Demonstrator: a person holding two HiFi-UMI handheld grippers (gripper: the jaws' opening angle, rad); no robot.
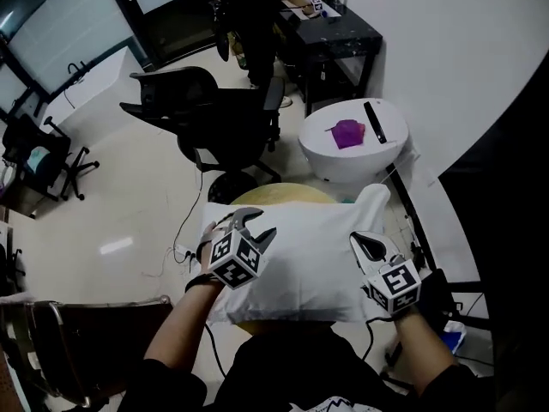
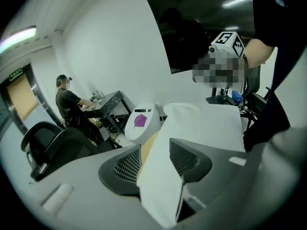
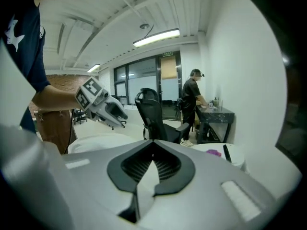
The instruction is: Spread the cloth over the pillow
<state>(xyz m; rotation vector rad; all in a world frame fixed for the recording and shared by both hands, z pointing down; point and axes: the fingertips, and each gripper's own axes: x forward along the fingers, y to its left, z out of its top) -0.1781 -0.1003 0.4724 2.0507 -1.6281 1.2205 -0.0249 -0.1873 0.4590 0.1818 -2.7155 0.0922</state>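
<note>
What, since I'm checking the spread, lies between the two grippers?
The white cloth spans the stretch from left gripper to right gripper, both pinching it, seen in the head view.

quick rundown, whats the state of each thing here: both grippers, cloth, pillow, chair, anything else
left gripper: closed on a thick fold of the cloth
right gripper: shut on a thin edge of the cloth
cloth: white, laid flat, near corners held
pillow: lying under the cloth, puffed far corner showing
yellow table: mostly covered
office chair: empty
person: standing at the dark desk
</note>
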